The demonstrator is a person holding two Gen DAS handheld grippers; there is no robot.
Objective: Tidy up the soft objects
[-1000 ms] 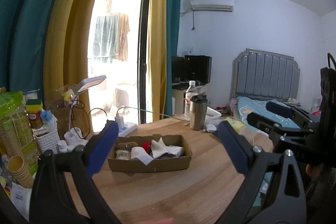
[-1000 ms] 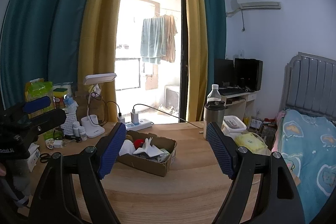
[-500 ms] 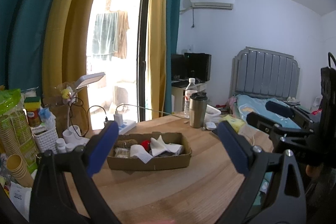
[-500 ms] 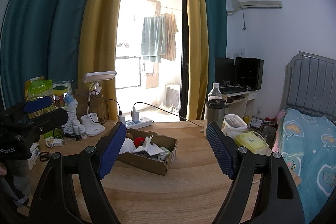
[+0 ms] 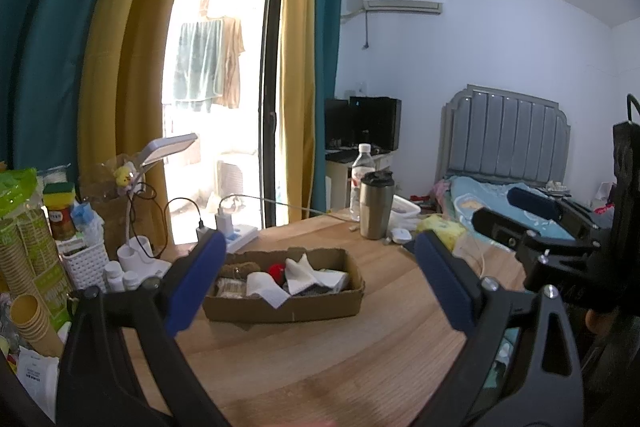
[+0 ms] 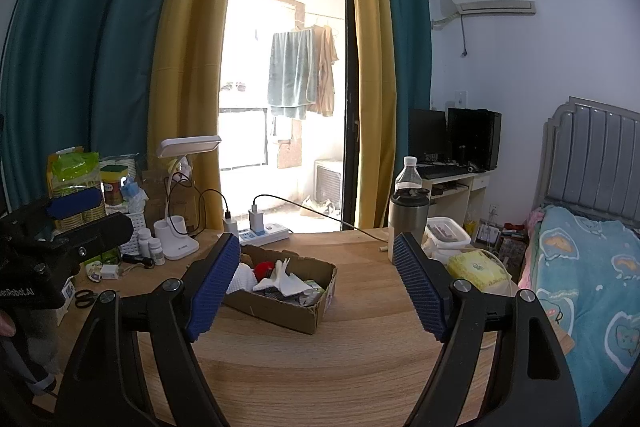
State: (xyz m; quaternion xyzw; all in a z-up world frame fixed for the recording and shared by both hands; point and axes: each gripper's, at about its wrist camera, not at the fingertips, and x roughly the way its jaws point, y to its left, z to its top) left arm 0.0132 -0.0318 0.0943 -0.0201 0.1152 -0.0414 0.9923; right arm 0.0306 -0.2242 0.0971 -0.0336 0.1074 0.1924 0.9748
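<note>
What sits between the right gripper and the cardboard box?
Only bare wooden table, per the right wrist view. The right gripper is open, short of the cardboard box.

Both wrist cams face window over table, sharing cardboard box; left cam sits further left.

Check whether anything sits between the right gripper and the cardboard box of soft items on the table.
Nothing visible does. The right gripper is open and empty, with bare wooden table between it and the cardboard box. The steel tumbler stands off to the right, outside that path.
</note>
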